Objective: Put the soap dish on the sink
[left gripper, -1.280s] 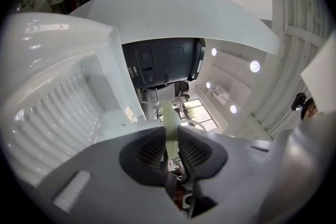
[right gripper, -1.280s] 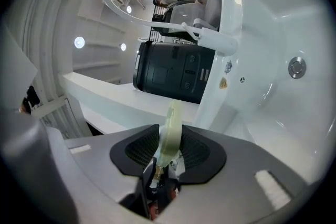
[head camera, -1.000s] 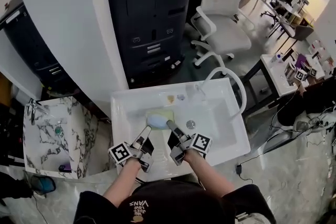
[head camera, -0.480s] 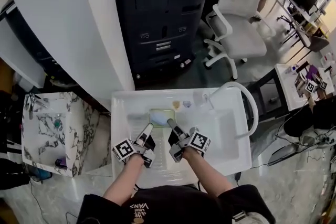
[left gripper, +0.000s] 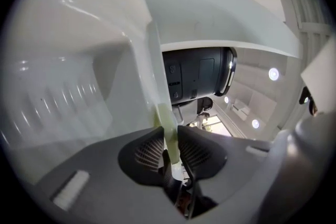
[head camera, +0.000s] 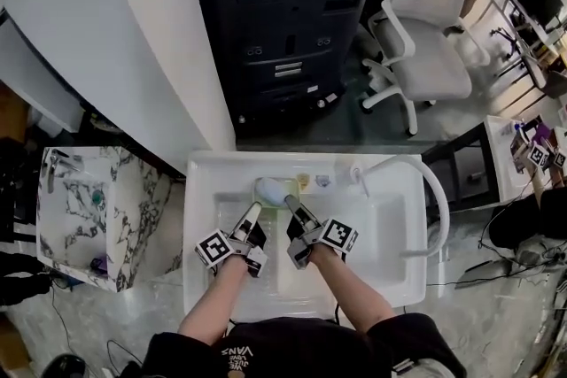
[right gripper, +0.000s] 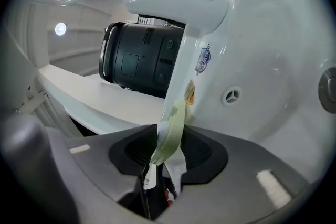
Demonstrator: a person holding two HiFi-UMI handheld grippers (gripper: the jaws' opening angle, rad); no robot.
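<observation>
The soap dish [head camera: 275, 189] is pale green with a bluish soap in it. It is at the back ledge of the white sink [head camera: 390, 274], left of the faucet base. My left gripper [head camera: 254, 210] is shut on the dish's left rim [left gripper: 167, 122], which stands edge-on between its pads. My right gripper [head camera: 290, 206] has the right rim [right gripper: 177, 122] between its pads; its jaws are opening, though the pads look to be touching the rim. I cannot tell whether the dish rests on the ledge.
A curved white faucet [head camera: 423, 181] arches over the basin's right side, and an overflow hole [right gripper: 232, 95] marks the basin wall. A black cabinet [head camera: 283, 22] stands behind the sink, an office chair [head camera: 425, 40] at back right, and a marble basin [head camera: 89, 217] at left.
Both grippers carried the dish from over the middle of the basin away from me and down, to the back ledge by the faucet.
</observation>
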